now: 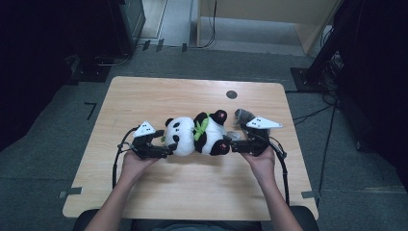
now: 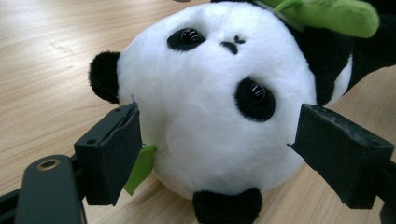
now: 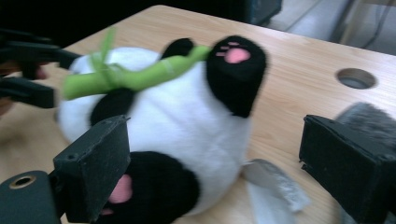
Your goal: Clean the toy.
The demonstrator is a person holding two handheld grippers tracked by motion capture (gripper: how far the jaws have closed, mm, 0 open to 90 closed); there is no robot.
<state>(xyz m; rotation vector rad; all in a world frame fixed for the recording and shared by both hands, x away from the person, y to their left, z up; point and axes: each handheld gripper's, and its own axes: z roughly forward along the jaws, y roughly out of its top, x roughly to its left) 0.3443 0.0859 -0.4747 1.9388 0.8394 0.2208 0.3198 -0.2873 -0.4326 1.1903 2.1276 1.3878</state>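
1. The plush panda (image 1: 199, 134) lies on its side on the wooden table (image 1: 192, 187).
2. The left gripper (image 1: 166, 150) stands spread wide around its head, not clamping.
3. The right gripper (image 1: 234, 144) gapes beside its feet.

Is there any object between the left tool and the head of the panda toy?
Nothing visible. The left tool stands open with the panda toy head between its jaws; only a small green leaf lies beside one jaw.

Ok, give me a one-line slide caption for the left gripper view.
Open left gripper with its fingers flanking the head of a plush panda lying on the wooden table.
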